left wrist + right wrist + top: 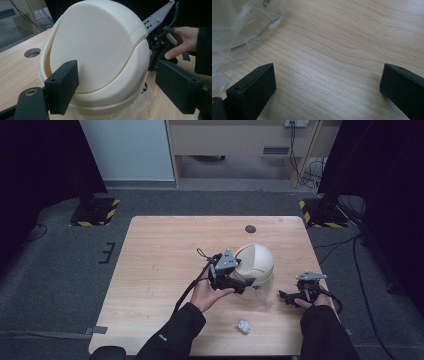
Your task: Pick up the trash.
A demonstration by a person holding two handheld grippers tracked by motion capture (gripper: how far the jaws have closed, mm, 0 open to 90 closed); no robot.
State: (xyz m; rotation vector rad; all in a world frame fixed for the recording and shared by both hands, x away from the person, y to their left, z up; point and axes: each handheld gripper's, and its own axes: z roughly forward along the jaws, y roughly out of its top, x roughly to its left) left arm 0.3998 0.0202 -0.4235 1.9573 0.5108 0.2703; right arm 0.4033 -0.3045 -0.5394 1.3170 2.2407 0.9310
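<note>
Two wide-open claws: left claw (117,82) straddles the cream bin (100,50), right claw (327,90) holds nothing.

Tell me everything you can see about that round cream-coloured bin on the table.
The bin is a small, dome-topped container of smooth, matt cream plastic. Its top holds a curved swing lid set in a rounded collar, with a dark gap along the lid's left edge. It stands upright on the wooden table, right of centre. Crinkled clear plastic film, seemingly a liner, spills out around its base. The left gripper is open, its jaws on either side of the dome's front; whether they touch it cannot be told.
</note>
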